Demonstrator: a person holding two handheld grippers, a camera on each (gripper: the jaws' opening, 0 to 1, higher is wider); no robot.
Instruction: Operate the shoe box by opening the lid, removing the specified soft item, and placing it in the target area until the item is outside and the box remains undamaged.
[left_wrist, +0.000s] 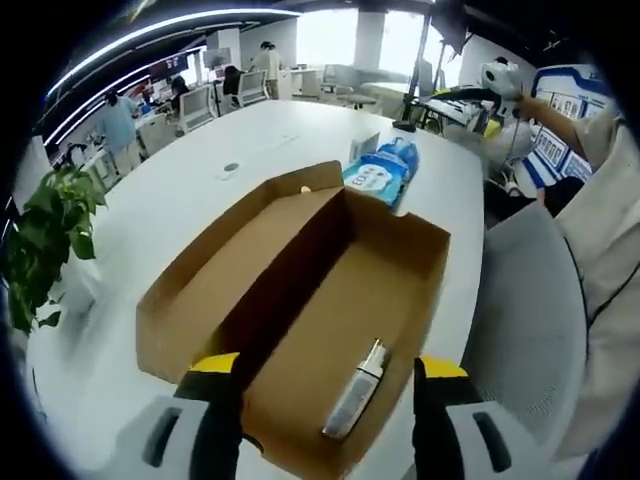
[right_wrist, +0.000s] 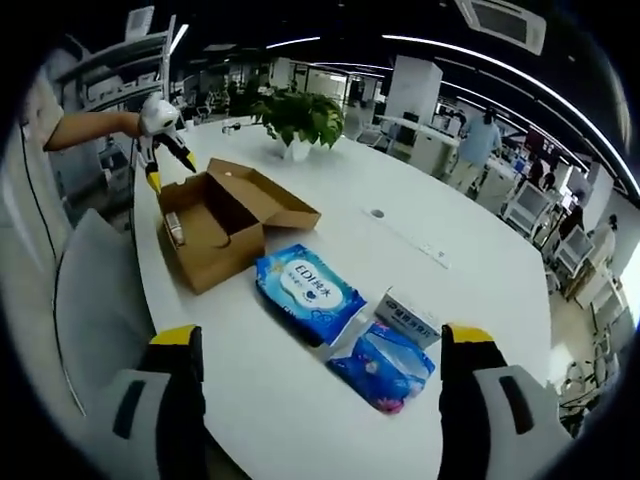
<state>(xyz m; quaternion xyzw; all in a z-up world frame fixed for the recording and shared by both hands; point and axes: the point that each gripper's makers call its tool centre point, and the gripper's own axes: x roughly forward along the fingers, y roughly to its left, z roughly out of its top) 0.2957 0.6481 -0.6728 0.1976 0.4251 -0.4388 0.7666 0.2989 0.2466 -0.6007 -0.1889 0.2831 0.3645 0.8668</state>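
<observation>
My left hand-held gripper (left_wrist: 328, 385) hangs released over the open shoe box (left_wrist: 300, 300), a small bottle (left_wrist: 356, 392) between its jaws; my right hand-held gripper (right_wrist: 322, 362), released, faces wipes pack (right_wrist: 307, 290), blue pouch (right_wrist: 385, 365) and a small carton (right_wrist: 408, 317) on the surface (right_wrist: 480, 290).

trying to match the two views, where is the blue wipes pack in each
Left gripper view: the wipes pack lies above centre, just past the far end of the open box.
Right gripper view: the wipes pack lies at centre, between the box and the grippers' side.
Shared landmark: the potted plant.
</observation>
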